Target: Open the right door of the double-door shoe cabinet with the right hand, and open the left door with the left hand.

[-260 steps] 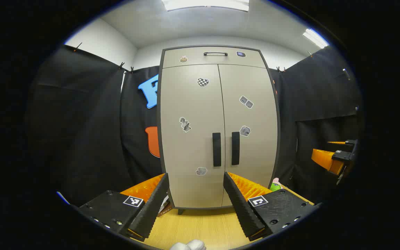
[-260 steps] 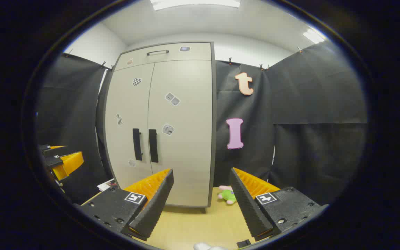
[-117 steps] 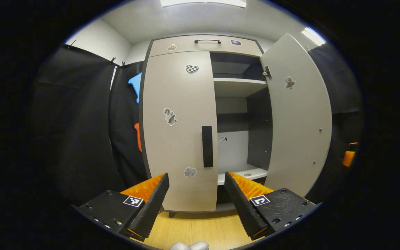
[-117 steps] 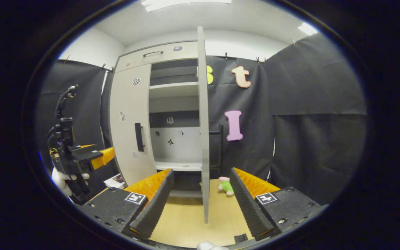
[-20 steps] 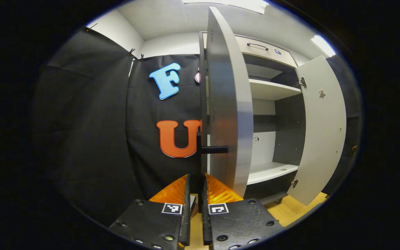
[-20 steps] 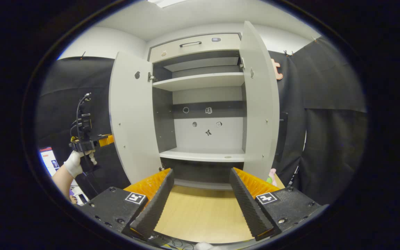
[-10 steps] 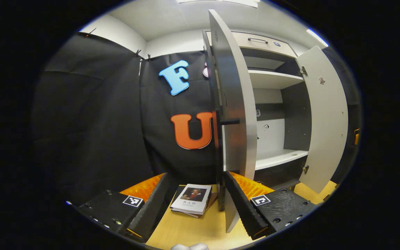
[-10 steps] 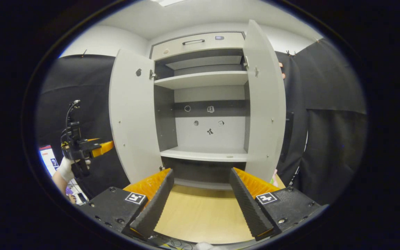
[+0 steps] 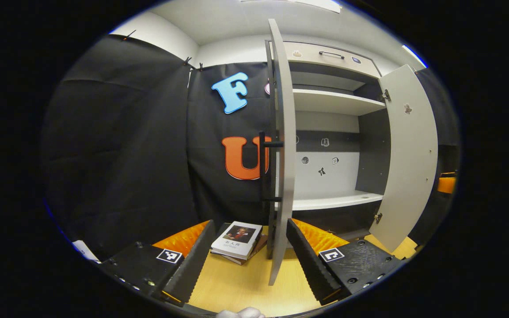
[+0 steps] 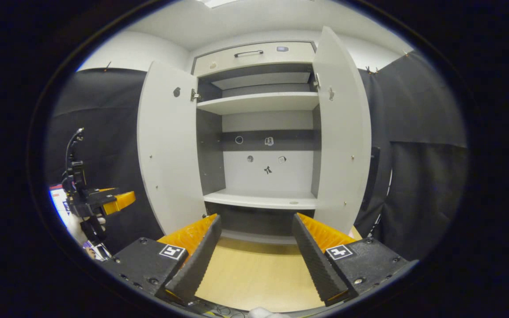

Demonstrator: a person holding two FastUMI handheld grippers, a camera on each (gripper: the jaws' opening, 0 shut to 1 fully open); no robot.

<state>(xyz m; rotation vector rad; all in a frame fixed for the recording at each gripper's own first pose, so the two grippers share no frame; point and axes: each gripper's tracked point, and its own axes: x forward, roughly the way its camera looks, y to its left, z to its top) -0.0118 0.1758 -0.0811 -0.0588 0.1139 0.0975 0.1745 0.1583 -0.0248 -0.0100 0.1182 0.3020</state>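
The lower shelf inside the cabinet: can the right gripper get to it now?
Probably yes. Both doors, left door and right door, stand swung wide, the right gripper is open, and nothing shows between it and the lower shelf.

left gripper [image 9: 245,254]: black blocks, screws, square tag on each
right gripper [image 10: 254,249]: same build, ridged finger faces
hand [image 10: 87,225]: white glove

The left tongs [image 9: 248,256] gape before the swung-out left door [image 9: 286,145], beside a book [image 9: 237,240].
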